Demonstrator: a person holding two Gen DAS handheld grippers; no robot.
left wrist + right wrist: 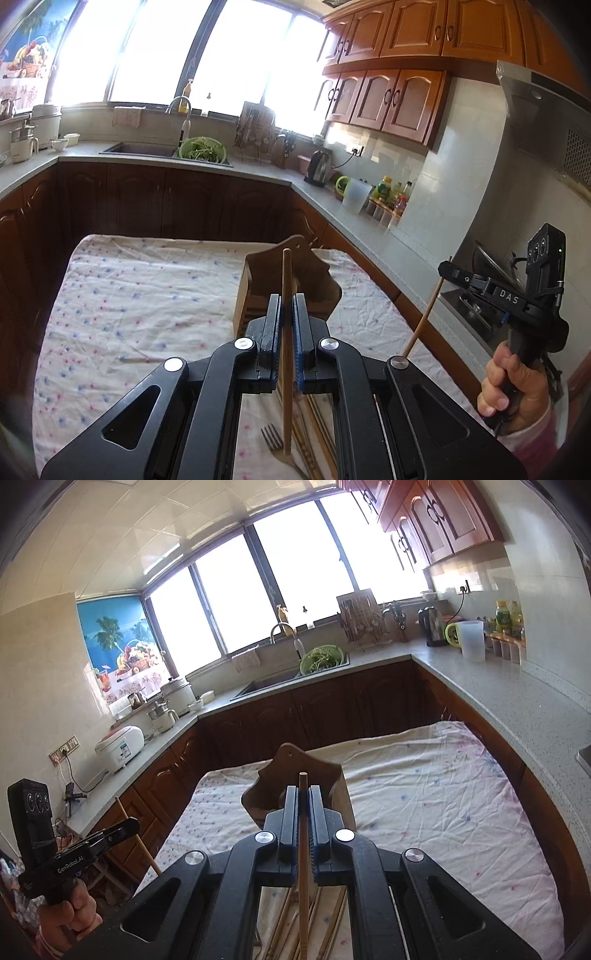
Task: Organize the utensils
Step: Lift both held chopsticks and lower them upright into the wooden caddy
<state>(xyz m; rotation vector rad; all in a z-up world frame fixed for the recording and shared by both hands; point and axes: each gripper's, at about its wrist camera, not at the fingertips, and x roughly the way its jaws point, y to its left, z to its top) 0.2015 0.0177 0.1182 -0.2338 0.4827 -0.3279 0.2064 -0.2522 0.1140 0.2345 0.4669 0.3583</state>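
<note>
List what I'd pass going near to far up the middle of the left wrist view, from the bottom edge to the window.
fork → left gripper shut on a chopstick → wooden holder → tablecloth → dark cabinets → sink

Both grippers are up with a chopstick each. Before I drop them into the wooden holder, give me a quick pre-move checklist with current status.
1. Left gripper shut on its chopstick: ok.
2. Right gripper shut on its chopstick: ok.
3. Both sticks stand roughly upright in the jaws: ok.
4. Wooden holder upright on the cloth-covered table, ahead of both grippers: ok.
5. Holder's opening free to receive: cannot tell, the jaws hide it.
6. Loose chopsticks and fork lie below, clear of the holder: ok.
</note>
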